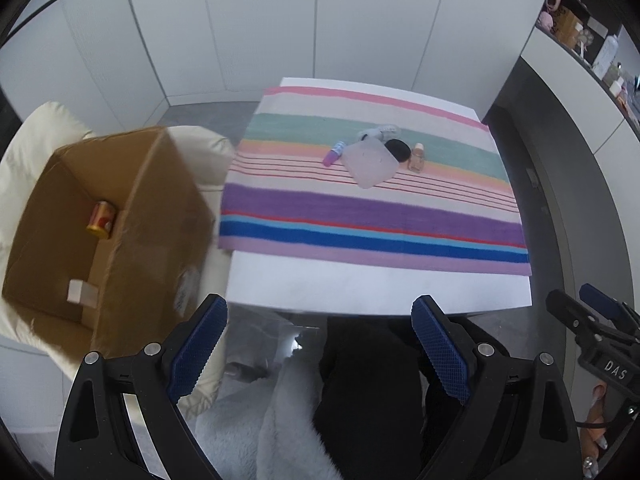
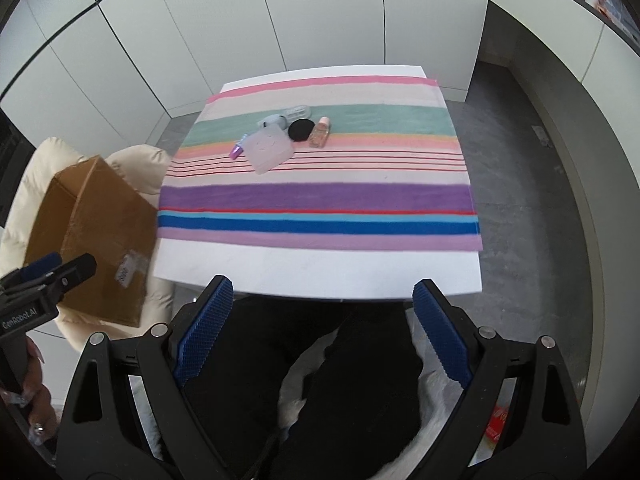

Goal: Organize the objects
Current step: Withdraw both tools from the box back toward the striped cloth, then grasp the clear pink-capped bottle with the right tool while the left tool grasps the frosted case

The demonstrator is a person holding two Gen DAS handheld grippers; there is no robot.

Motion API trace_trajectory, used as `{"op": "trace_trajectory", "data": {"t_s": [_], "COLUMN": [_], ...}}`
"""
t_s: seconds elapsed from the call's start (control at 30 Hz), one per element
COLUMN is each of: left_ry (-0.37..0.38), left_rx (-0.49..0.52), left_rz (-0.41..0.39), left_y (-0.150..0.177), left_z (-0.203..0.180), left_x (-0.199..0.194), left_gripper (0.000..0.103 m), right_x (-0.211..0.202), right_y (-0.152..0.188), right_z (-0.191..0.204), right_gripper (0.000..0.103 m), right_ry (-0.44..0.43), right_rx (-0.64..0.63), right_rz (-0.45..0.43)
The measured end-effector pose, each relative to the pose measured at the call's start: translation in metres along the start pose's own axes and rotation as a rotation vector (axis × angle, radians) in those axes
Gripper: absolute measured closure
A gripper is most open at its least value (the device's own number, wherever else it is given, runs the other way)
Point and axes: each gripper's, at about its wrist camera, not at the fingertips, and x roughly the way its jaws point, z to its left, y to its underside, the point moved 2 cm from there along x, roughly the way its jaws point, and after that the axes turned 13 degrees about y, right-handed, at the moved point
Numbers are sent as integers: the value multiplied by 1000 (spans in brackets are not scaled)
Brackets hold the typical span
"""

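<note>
White table (image 2: 280,276) with striped cloth (image 2: 320,196), frame centre: small light peach bottle (image 2: 320,133), likely slippery, take by sides; left gripper (image 1: 320,344) and right gripper (image 2: 324,332) wide open, empty.

The right tool (image 1: 600,320), seen at the edge of the left wrist view, bore the white letters "DAS" on its black body. In the right wrist view, the left tool (image 2: 52,268) carried "GenRobot.AI" along its side. A white label on the cardboard box (image 2: 120,240) showed print too blurred to read.
</note>
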Motion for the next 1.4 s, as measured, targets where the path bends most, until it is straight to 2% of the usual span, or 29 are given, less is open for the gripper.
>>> {"op": "trace_trajectory", "data": {"t_s": [0.23,0.47,0.6,0.7,0.77,0.9,1.0,1.17,1.27,1.3,1.33,1.4], "left_ry": [25,31,35,41,55,62,61,89,94,99,105,108], "left_rx": [15,57,55,32,6,-29,-53,-98,-112,-118,-125,-135], "left_rz": [62,129,167,199,215,236,243,260,258,259,259,258], "left_y": [-37,-78,-94,-102,-106,-111,-117,-128,-135,-137,-139,-142], "left_z": [-18,-35,-35,-28,-19,-5,4,11,12,12,13,12], "left_x": [61,136,177,203,218,235,245,260,265,267,268,271], "left_gripper": [8,8,8,8,8,8,8,8,9,9,8,9], "right_x": [45,124,175,217,235,256,272,289,296,299,303,310], "right_y": [-25,-73,-104,-128,-141,-160,-171,-177,-180,-180,-180,-180], "right_z": [-11,-37,-45,-42,-33,4,30,69,91,98,104,107], "right_gripper": [10,10,10,10,10,10,10,10,11,20,38,37], "right_ry": [15,25,-6,-69,-98,-169,-157,-196,-150,-141,-134,-118], "right_rx": [-13,-8,-43,-84,-146,-346,-485,-658,-731,-750,-769,-759], "right_rz": [-3,-16,-59,-66,-88,-198,-223,-236,-286,-292,-286,-279]}}
